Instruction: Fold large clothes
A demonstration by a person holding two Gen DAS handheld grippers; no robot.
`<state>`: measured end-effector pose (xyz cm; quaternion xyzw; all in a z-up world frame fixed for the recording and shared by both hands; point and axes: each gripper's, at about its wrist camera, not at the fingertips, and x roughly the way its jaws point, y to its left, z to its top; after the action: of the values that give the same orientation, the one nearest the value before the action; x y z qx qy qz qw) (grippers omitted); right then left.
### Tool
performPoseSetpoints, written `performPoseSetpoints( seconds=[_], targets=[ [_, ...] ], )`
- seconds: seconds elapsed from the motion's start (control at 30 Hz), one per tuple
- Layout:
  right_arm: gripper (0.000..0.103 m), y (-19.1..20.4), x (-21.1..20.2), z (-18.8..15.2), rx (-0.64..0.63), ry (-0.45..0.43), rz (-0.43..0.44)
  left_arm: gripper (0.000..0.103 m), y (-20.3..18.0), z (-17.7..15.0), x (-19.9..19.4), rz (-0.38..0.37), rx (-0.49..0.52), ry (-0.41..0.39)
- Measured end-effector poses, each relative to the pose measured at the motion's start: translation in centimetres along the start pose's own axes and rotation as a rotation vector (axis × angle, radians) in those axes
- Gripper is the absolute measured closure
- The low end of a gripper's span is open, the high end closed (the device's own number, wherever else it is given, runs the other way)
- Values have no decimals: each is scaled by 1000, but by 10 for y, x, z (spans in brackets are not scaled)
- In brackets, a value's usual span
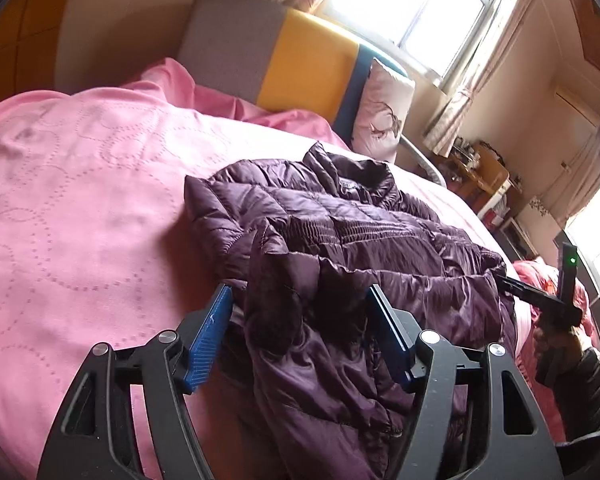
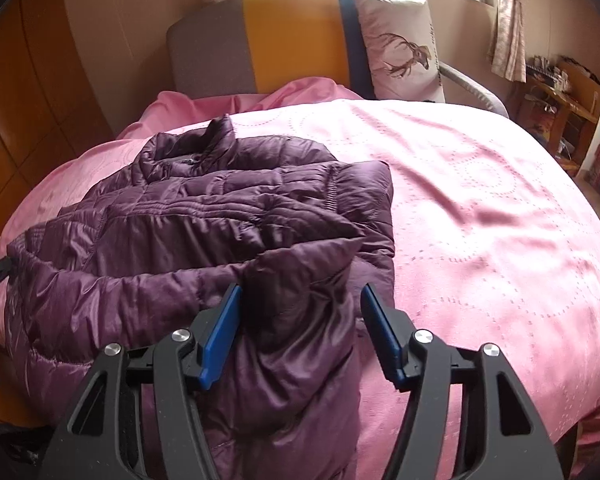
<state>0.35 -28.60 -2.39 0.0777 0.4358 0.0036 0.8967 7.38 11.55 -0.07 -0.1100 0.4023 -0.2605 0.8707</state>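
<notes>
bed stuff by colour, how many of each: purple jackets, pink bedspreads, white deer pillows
purple jacket: 1
pink bedspread: 1
white deer pillow: 1
total: 3

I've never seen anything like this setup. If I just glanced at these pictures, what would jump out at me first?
Most likely the shiny purple puffer jacket, lying partly folded on a bright pink bedspread that fills both views. Next, the black tools with blue fingers in the foreground: the left gripper and the right gripper each stand open around a bunched edge of the jacket. Behind, a grey, yellow and blue headboard holds a deer-print pillow under a bright window.
</notes>
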Motion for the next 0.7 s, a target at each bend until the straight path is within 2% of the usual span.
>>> performPoseSetpoints(
  seconds=[0.1,0.13,0.2,0.23,0.27,0.43,0.6,0.7],
  targets=[
    [43,-2,10,1,16,22,22,39,1,-1,10,2,1,31],
    [56,-1,12,1,14,31,23,54,0,-2,15,-3,3,49],
    [73,5,13,1,-1,45,35,78,-7,-5,18,10,32,60],
    [79,10,8,1,-25,39,19,88,-10,-5,15,20,49,49],
    [87,14,4,1,-47,34,14,91,-13,-6,11,21,60,40],
    [93,26,-28,6,-79,-20,9,99,-18,-2,-20,16,80,-27],
    [94,34,-70,21,-83,-111,44,100,-30,11,-48,14,118,-106],
    [94,38,-86,31,-72,-154,69,101,-30,26,-59,17,105,-160]
  ],
)
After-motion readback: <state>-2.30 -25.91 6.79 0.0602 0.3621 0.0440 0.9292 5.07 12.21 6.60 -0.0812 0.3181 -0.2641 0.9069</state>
